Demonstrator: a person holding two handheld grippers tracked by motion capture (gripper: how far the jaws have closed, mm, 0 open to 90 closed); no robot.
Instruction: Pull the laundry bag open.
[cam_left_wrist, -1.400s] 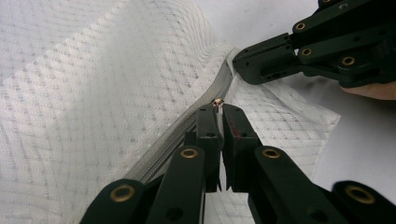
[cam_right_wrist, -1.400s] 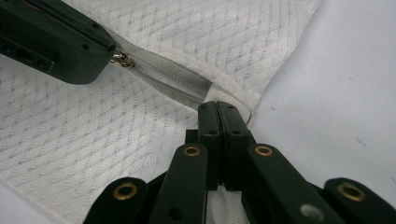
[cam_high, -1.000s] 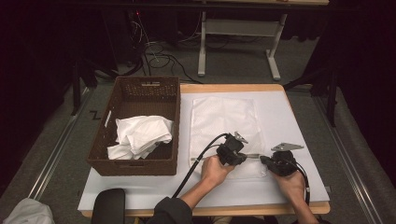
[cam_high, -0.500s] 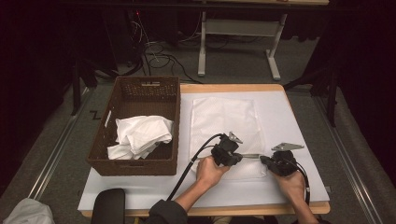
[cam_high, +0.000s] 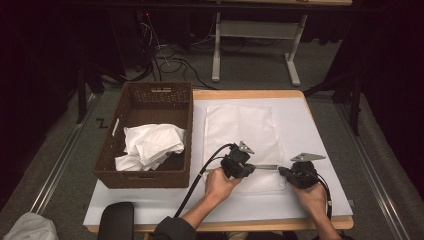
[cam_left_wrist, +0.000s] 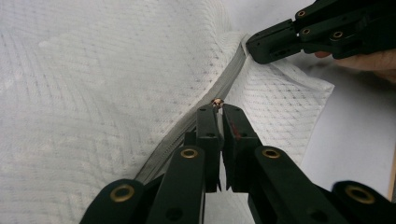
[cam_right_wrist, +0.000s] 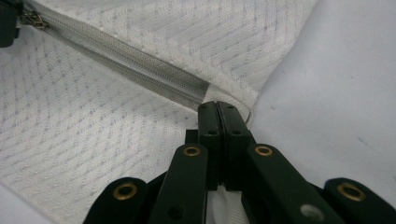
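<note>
pillowcase (cam_high: 240, 132): white, waffle-weave, grey zipper (cam_right_wrist: 140, 74) | left jaws pinch zipper pull (cam_left_wrist: 217, 102) | right jaws clamp corner

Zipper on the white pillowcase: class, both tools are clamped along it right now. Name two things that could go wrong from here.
1. The left tool pinches only the small zipper pull; it could slip out if tugged.
2. The right tool clamps the pillowcase corner at the zipper end; a hard pull might bunch the cloth and jam the teeth, or drag the whole case across the table.
</note>
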